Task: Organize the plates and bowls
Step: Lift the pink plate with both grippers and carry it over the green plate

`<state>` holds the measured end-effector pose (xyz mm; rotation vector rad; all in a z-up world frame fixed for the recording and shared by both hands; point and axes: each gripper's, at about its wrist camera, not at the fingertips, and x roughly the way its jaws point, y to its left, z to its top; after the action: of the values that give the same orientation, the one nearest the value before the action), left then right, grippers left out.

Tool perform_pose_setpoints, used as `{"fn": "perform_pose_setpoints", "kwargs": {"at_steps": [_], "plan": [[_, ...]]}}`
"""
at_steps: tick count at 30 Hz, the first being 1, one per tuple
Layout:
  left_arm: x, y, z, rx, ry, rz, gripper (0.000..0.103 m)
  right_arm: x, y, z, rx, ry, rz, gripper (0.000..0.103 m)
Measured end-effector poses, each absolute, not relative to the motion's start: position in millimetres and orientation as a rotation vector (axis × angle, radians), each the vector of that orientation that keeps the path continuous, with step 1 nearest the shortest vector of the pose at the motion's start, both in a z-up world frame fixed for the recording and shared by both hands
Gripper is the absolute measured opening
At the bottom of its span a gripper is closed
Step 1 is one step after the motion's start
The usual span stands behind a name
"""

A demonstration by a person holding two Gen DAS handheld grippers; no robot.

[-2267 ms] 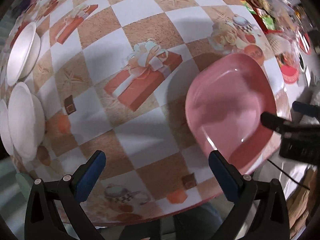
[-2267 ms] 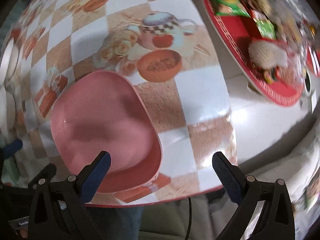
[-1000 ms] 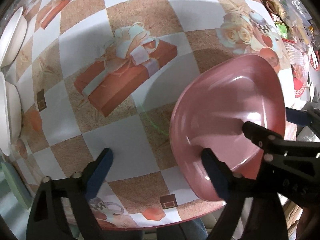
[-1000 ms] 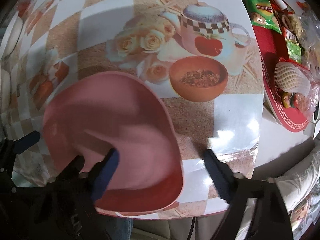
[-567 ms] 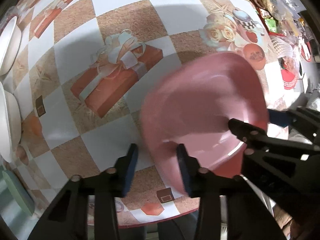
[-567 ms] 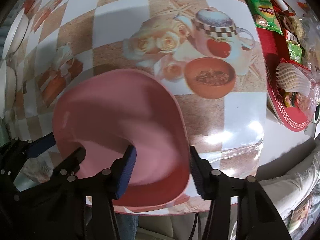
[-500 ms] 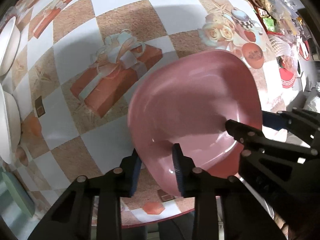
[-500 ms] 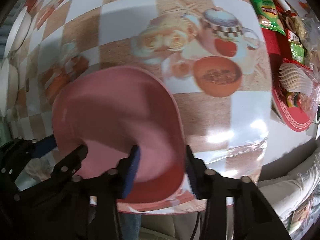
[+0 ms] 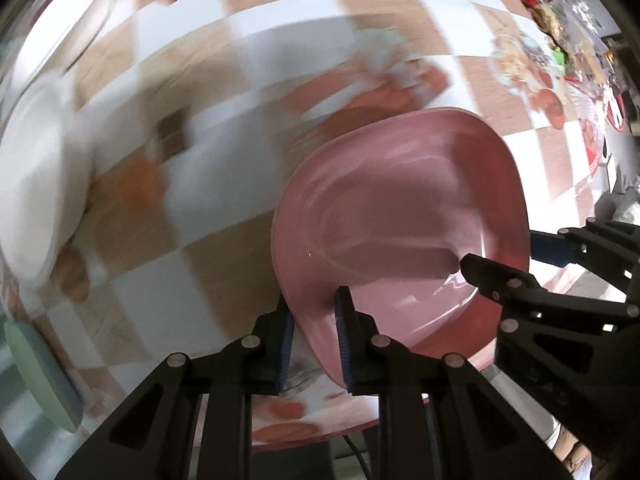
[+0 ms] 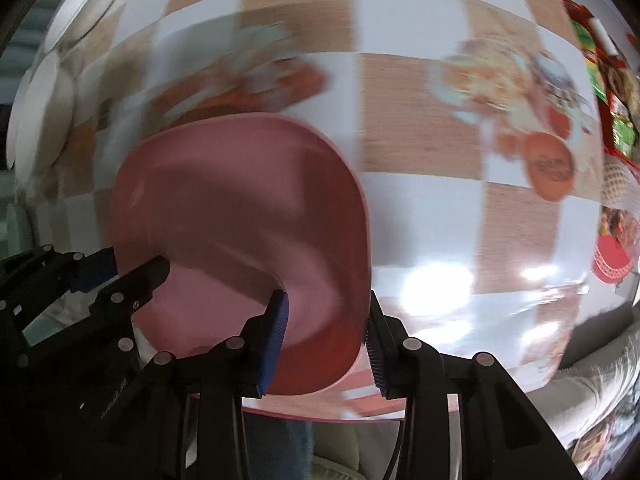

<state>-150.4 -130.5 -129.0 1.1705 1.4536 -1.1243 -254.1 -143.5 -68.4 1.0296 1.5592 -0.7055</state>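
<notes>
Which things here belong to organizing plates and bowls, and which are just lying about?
Part of the job:
- pink plate, gripped by left gripper and right gripper
- white bowls
- green plate

Lying about:
- red tray
- snack packets
- patterned tablecloth

Black plastic left claw point(image 9: 314, 342), ribbed blue pads point(image 9: 343, 340), silver screw heads, matching right claw point(image 10: 326, 344)
</notes>
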Motion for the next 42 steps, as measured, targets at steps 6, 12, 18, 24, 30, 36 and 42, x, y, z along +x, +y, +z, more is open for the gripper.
{"fn": "perform_pose_setpoints", "kwargs": {"at_steps": [6,12,18,24,30,36,42], "plan": [[-107.6,-102.4,-130.6,1.149,1.443,-1.063,0.023,-196.9,-109.8,-66.2,0.979,1.577,-0.634,0.040],[-66.5,-76.2,-129.6,1.137,1.390,-0.994,0.025,-144.4,-84.2,-66.9,0.951,1.584,-0.608,0.040],[-22.9,-46.4,-129.7,1.108,1.373,-0.947,0.025,-104.5,-50.2,-62.6,0.943,1.582,-0.547,0.040],[12.3,-40.2,-137.4,1.079,1.371,-0.935,0.025,-79.5,-24.2,-64.8,0.911,1.601,-0.508,0.040],[14.4,-31.7,-141.2,1.051,1.369,-0.948,0.025,-69.8,-2.1,-74.2,0.903,1.629,-0.534,0.040],[12.4,35.9,-124.0,1.036,1.354,-0.961,0.024,-42.9,-10.6,-75.2,0.885,1.655,-0.541,0.040],[25.2,37.3,-108.8,0.999,1.362,-0.963,0.024,-37.6,-32.5,-75.4,0.883,1.657,-0.521,0.040]]}}
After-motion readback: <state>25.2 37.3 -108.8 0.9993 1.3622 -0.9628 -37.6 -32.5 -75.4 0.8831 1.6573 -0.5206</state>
